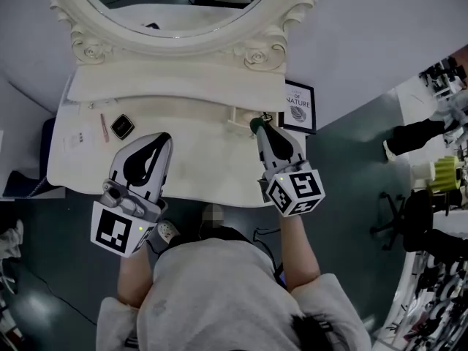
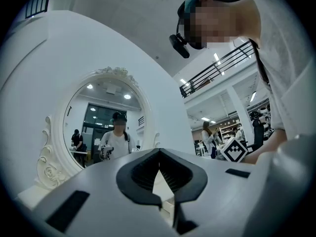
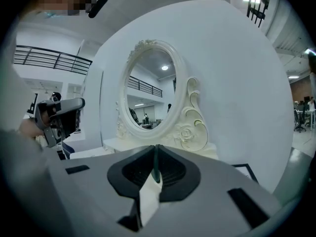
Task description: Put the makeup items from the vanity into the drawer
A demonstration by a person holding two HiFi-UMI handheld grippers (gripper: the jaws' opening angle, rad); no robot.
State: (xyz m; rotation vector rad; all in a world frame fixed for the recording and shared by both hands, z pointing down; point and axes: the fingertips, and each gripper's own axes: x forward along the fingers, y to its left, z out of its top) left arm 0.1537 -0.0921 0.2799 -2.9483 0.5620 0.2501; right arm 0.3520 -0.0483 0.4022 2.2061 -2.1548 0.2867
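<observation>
Now, by the tabletop's (image 1: 205,163) left edge: pink stick (image 1: 104,126), long axis front to back, compact (image 1: 122,126) just beside it. Next, left gripper (image 1: 162,139) closed tip to tip, empty, near the compact, plainly nearer. By the back right corner, right gripper (image 1: 265,134) pinched on a thin green item (image 1: 257,125).

Soft even light, fisheye-warped dark edges

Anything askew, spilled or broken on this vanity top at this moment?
Nothing stands out. The dark compact and pink stick lie flat at the left end of the vanity, nothing spilled. The right tool is shut on a thin green item; the left tool is shut and empty.
</observation>
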